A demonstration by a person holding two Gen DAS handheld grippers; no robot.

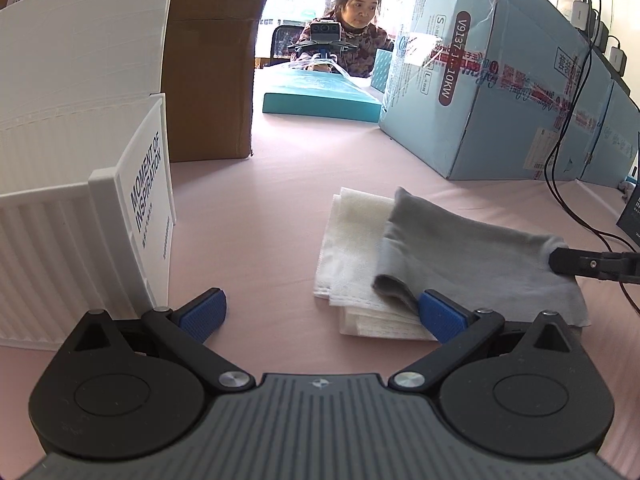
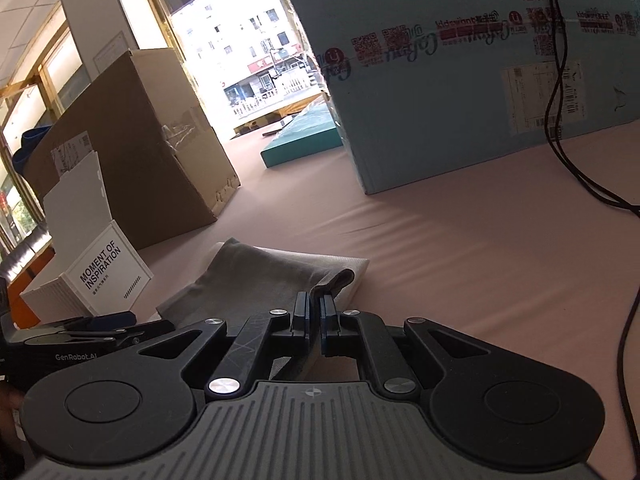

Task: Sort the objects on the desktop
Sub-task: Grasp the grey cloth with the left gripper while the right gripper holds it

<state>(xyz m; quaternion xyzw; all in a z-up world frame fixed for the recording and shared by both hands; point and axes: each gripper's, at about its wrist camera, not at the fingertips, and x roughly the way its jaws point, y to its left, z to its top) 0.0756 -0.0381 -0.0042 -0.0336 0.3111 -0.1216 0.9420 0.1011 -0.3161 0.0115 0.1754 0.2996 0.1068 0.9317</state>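
Observation:
A grey cloth (image 1: 472, 256) lies folded over a stack of white cloths (image 1: 352, 240) on the pink table. My left gripper (image 1: 320, 316) is open, low over the table; its right blue pad (image 1: 442, 314) touches the grey cloth's near-left folded corner. My right gripper (image 2: 315, 312) is shut on the grey cloth (image 2: 256, 276), pinching its right corner; it shows as a black tip (image 1: 560, 262) in the left wrist view. A white ribbed storage box (image 1: 80, 232) labelled "MOMENT OF INSPIRATION" stands to the left, also visible as the box (image 2: 96, 276) in the right wrist view.
A brown cardboard box (image 1: 212, 60) stands behind the white box. A large light-blue carton (image 1: 500, 80) is at the back right, with black cables (image 1: 560, 168) hanging in front. A teal flat box (image 1: 320, 96) lies farther back, where a person sits.

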